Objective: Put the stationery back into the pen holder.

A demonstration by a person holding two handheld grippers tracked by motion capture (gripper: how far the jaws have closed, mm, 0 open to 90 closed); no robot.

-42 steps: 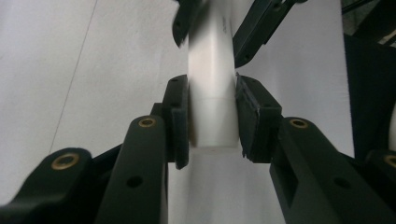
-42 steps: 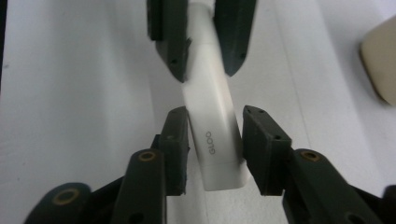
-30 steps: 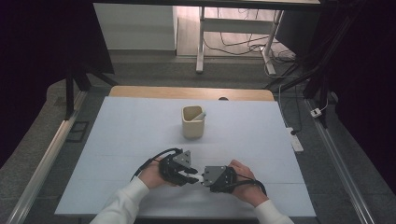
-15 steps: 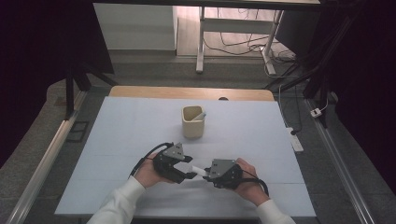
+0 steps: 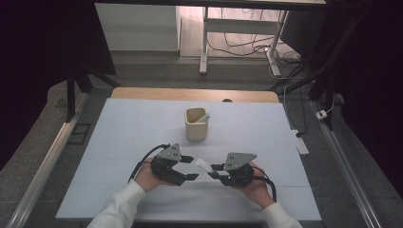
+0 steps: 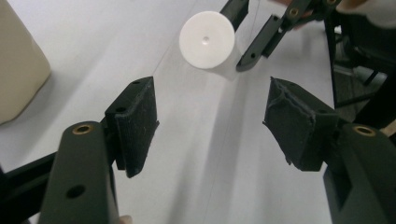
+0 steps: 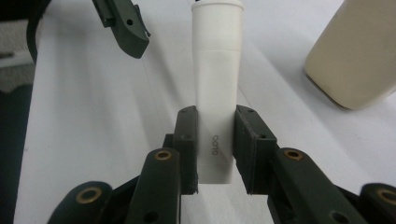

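Observation:
A white glue stick marked "GLOO" lies level above the table, and my right gripper is shut on its rear end. Its round capped end points at my left gripper. That gripper's jaws have just been opening and stand wide apart with nothing between them, a short way from the stick. A beige cup stands upright behind both grippers, with a white stick leaning inside it.
The pale tabletop has a wooden strip along its far edge. Metal rails flank the table on both sides. A desk frame and cables stand on the floor beyond.
My left gripper has opened, let go of the glue stick's end and drawn back to the left. My right gripper has shifted slightly right with the stick still in it.

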